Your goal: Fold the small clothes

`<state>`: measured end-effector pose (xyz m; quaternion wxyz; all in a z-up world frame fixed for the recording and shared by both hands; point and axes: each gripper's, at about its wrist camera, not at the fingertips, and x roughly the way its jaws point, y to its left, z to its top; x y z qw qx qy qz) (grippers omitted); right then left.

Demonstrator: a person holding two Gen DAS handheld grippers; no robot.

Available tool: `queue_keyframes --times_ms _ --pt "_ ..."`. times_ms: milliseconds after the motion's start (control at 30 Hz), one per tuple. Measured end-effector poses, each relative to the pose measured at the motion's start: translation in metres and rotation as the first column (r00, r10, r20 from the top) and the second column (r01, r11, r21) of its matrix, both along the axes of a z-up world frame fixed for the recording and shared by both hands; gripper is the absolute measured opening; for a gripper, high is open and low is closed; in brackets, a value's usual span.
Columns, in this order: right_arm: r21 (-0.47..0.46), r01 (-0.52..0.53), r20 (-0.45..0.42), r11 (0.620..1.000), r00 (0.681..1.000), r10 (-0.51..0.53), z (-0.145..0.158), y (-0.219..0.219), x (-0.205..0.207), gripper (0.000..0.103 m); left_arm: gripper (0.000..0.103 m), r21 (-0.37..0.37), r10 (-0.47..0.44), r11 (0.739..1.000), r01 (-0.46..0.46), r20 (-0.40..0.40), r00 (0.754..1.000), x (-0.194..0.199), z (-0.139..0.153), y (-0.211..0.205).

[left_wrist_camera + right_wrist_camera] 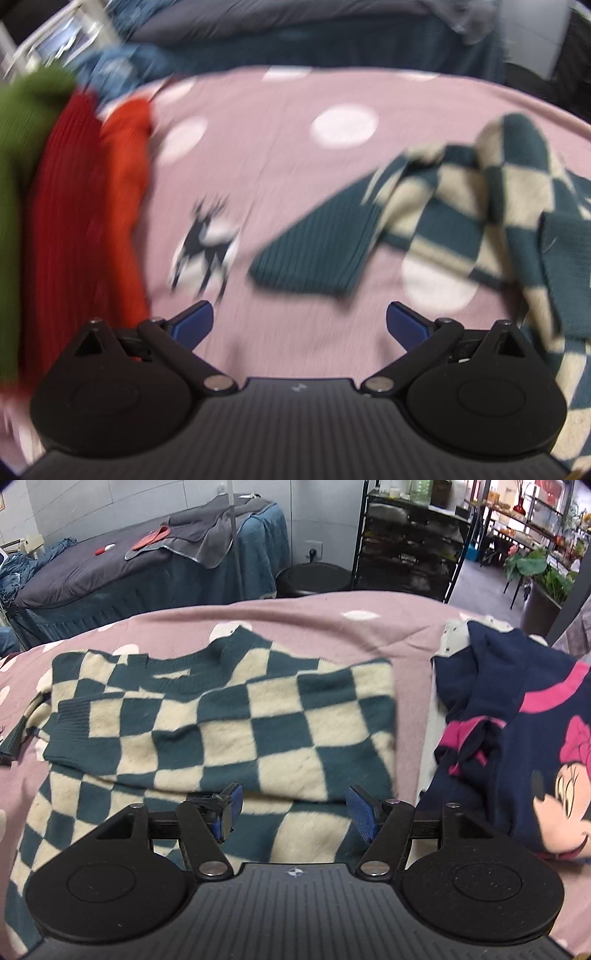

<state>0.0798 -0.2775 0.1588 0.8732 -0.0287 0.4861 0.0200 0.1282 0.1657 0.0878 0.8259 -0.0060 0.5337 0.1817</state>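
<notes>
While no readable writing showed, both the left gripper (300, 323) and right gripper (294, 812) gaped empty above the teal-and-cream checkered knit sweater (229, 723); the left view was blurred.

This looks like a bedroom-style room opening onto a larger shop or showroom. A pink polka-dot bedspread (332, 609) covers the near bed, with small clothes strewn on it. Beyond it on the left stands a second bed (110, 572) under dark grey covers with a teal skirt, against a grey tiled wall (325, 513). Far right, a black metal shelving rack (410, 546), potted green plants (535, 568) and long display shelves (524, 520) fill an open hall.
</notes>
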Motion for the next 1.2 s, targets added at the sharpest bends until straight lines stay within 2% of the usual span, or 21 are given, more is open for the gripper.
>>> queue_keyframes --times_ms 100,167,200,300,367,400,500,567,667,767,833,867,933,1033,1067,1100,1167,1200 --pt "-0.004 -0.004 -0.022 1.0 1.0 0.004 -0.003 0.004 -0.004 0.102 0.081 0.031 -0.107 0.994 0.108 -0.029 0.994 0.021 -0.006 -0.012" --pt "-0.005 -0.003 -0.036 1.0 0.999 0.003 -0.004 0.005 -0.005 0.101 0.075 0.027 -0.134 0.99 0.135 -0.039 0.99 0.034 -0.01 -0.02" --pt "-0.006 -0.001 -0.04 1.0 0.999 0.001 -0.005 0.005 -0.006 0.101 0.072 0.034 -0.137 0.99 0.139 -0.043 0.99 0.04 -0.012 -0.023" --pt "-0.011 0.012 -0.051 1.0 0.999 -0.012 -0.006 0.004 -0.008 0.101 0.054 0.041 -0.125 0.991 0.128 -0.083 0.989 0.055 -0.027 -0.023" --pt "-0.006 0.029 -0.057 1.0 0.998 -0.029 -0.007 0.002 -0.009 0.102 0.053 0.007 -0.102 0.995 0.103 -0.105 0.989 0.061 -0.038 -0.017" --pt "-0.001 0.032 -0.063 1.0 0.998 -0.032 -0.007 0.001 -0.009 0.102 0.052 -0.008 -0.083 0.997 0.083 -0.084 0.993 0.062 -0.038 -0.012" --pt "-0.004 0.029 -0.075 1.0 0.997 -0.03 -0.009 0.002 -0.011 0.102 0.01 -0.067 -0.015 0.998 0.013 -0.024 1.0 0.06 -0.027 0.005" --pt "-0.004 0.031 -0.082 1.0 0.996 -0.031 -0.011 0.001 -0.012 0.102 0.01 -0.143 0.069 0.988 -0.061 0.054 0.996 0.055 -0.009 0.025" --pt "0.015 0.044 -0.093 0.999 0.995 -0.043 -0.014 0.0 -0.012 0.102 0.008 -0.175 0.178 0.973 -0.149 0.164 0.97 0.053 0.026 0.055" --pt "0.032 0.042 -0.097 0.999 0.995 -0.039 -0.015 0.002 -0.011 0.102 0.007 -0.135 0.269 0.962 -0.24 0.29 0.918 0.052 0.07 0.088" --pt "0.039 0.036 -0.098 0.999 0.995 -0.032 -0.016 0.004 -0.012 0.102 0.007 -0.121 0.3 0.954 -0.275 0.321 0.898 0.056 0.093 0.109" --pt "0.044 0.035 -0.098 0.998 0.995 -0.03 -0.016 0.004 -0.012 0.102 0.007 -0.083 0.296 0.955 -0.285 0.339 0.893 0.057 0.103 0.116" --pt "0.054 0.035 -0.105 0.998 0.994 -0.029 -0.018 0.005 -0.014 0.102 0.007 -0.014 0.267 0.961 -0.278 0.325 0.907 0.064 0.115 0.125" --pt "0.065 0.043 -0.116 0.997 0.993 -0.035 -0.021 0.004 -0.018 0.102 0.007 -0.001 0.254 0.964 -0.266 0.3 0.919 0.068 0.117 0.126" --pt "0.067 0.046 -0.122 0.997 0.992 -0.038 -0.022 0.004 -0.018 0.102 0.007 -0.001 0.282 0.955 -0.296 0.305 0.909 0.067 0.118 0.129" --pt "0.068 0.05 -0.125 0.996 0.991 -0.041 -0.022 0.003 -0.019 0.102 0.007 -0.036 0.339 0.937 -0.347 0.323 0.884 0.062 0.122 0.135" --pt "0.068 0.055 -0.125 0.996 0.991 -0.046 -0.022 0.001 -0.02 0.102 0.007 -0.13 0.465 0.882 -0.452 0.391 0.794 0.046 0.138 0.154" --pt "0.068 0.056 -0.127 0.996 0.991 -0.047 -0.022 0.0 -0.02 0.102 0.007 -0.159 0.5 0.862 -0.482 0.431 0.751 0.039 0.15 0.162"
